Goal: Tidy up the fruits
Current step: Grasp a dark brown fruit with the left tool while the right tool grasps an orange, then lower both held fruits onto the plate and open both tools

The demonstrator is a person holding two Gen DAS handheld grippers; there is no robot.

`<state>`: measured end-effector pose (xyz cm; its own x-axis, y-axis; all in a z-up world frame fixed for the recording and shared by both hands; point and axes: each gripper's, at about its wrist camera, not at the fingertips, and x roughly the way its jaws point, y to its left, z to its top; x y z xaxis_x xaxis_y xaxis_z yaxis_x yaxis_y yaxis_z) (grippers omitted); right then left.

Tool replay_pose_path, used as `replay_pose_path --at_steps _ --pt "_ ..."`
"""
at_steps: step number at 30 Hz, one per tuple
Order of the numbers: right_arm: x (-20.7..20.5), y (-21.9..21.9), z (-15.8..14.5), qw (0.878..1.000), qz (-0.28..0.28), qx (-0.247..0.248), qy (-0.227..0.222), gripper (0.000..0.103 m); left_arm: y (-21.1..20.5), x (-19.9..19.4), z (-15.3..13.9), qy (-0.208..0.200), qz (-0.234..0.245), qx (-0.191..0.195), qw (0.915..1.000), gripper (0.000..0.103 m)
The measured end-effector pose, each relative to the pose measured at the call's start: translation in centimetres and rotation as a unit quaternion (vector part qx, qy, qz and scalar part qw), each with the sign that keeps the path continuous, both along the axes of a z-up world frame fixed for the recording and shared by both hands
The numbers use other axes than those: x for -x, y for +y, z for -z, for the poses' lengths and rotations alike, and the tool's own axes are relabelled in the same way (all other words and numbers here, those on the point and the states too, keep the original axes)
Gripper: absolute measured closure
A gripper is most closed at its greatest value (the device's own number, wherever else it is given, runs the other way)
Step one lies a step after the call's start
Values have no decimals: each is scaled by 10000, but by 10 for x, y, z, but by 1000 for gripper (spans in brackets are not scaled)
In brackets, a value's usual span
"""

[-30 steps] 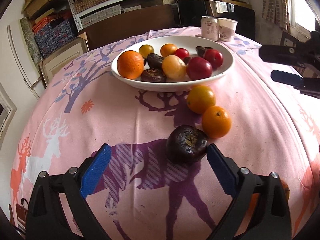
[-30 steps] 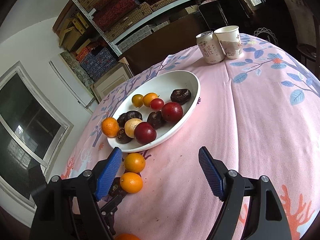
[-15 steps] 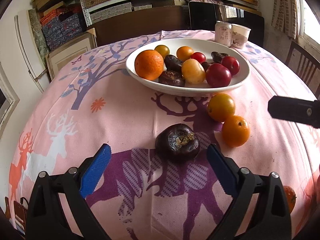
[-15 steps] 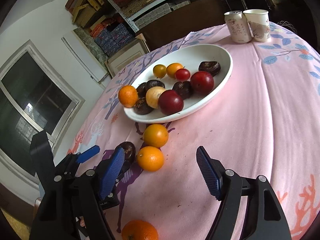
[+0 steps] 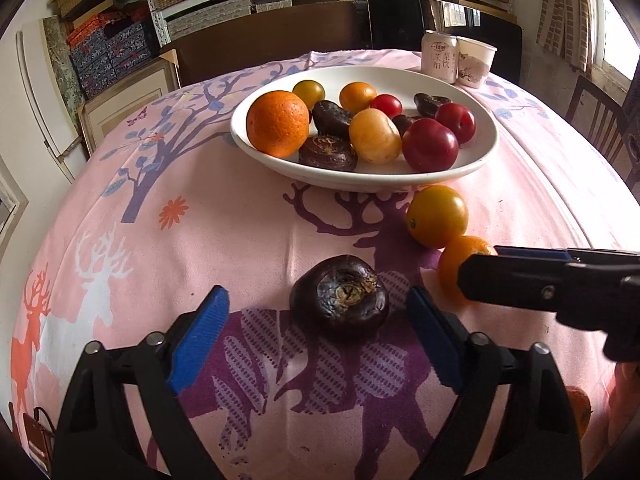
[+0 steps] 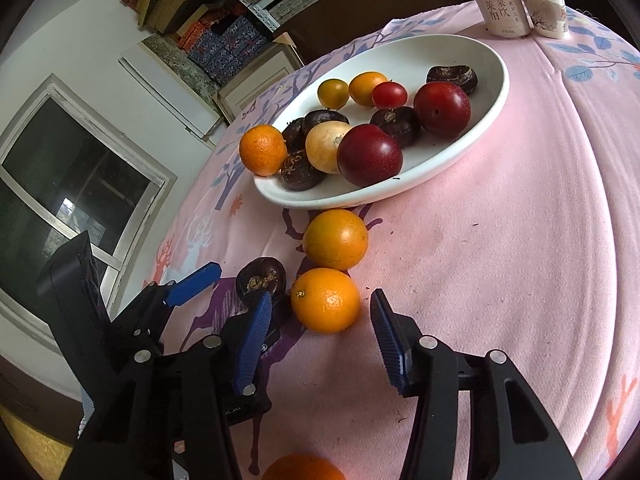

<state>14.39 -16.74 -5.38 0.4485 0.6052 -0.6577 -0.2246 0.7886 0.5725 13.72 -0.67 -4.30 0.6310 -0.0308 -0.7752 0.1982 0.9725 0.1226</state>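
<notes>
Left gripper [image 5: 316,334] sits low at the bottom of its view, blue fingers [image 5: 198,336] spread wide, and a dark wrinkled fruit [image 5: 339,296] lies on the table [image 5: 240,232] between them, touching neither. In the right wrist view that same dark fruit [image 6: 261,280] shows at lower left, just past a left finger.

Right gripper [image 6: 318,340] has its fingers [image 6: 386,338] apart too, and the near orange [image 6: 326,300] rests on the cloth right at their mouth, not clamped. From the left view the right gripper [image 5: 516,276] comes in as a black bar from the right edge, covering part of that orange [image 5: 454,264].

Behind it, touching, sits a second orange [image 6: 335,239], close to the rim of the white plate [image 6: 464,48]. The plate holds the sorted lot: a big orange [image 5: 278,123] at its left, two red plums [image 5: 430,145], a pale yellow fruit [image 5: 375,136], several dark fruits, small yellow, orange and red ones further back.

Upper right of both views: a can [image 6: 494,2] with Chinese print, reading something like 梨饮 and 莱阳, and a paper cup [image 6: 540,0] touching it; the cup's print is too small to read.

One more orange [image 6: 302,468] peeks in at the bottom edge of the right view. The pink cloth carries deer and tree prints.
</notes>
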Motion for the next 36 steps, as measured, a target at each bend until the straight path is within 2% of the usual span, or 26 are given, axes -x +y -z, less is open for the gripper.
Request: replay_pose_path --at_steps 1,2,3,5,7,9,11,13,18,23,26,29,34,36 --pt "-1 2 2 10000 -9 46 25 64 0 -2 2 83 39 91 9999 31" --pt "-2 4 3 9999 -15 96 31 65 1 -2 1 107 80 245 9996 41" --pt "-1 6 2 9999 -25 144 -25 65 1 -2 1 148 143 369 9991 45" --pt "3 8 -1 9996 -74 259 -129 66 -2 1 0 98 198 335 9992 56" --pt "9 5 -8 9991 -54 281 -301 66 -3 3 -1 53 208 299 9993 57" --pt "20 2 -23 9951 148 623 -757 66 -1 7 -3 -20 145 306 9994 57" --pt "31 -1 -38 9823 439 1214 -1354 66 4 11 -8 -180 22 287 9994 57" --pt "35 -6 -45 9735 630 1499 -1611 66 8 15 -12 -338 -115 218 9991 57" --pt "23 -17 -38 9768 688 1482 -1387 66 13 19 -21 -566 -289 227 9977 57" --pt "23 -30 -52 9766 910 1186 -1544 66 7 6 -45 -691 -228 504 9961 57" --pt "3 -42 -66 9793 1034 945 -1464 66 -8 -18 -66 -831 -161 474 9953 57" --pt "-23 -50 -78 9771 1205 946 -1480 66 -23 -50 -78 -854 -128 598 9945 57" --pt "-69 -55 -78 9769 1347 861 -1420 66 -41 -101 -73 -852 -210 414 9953 57" --pt "-88 -52 -74 9771 1362 876 -1378 66 -41 -118 -66 -758 -283 503 9955 56"
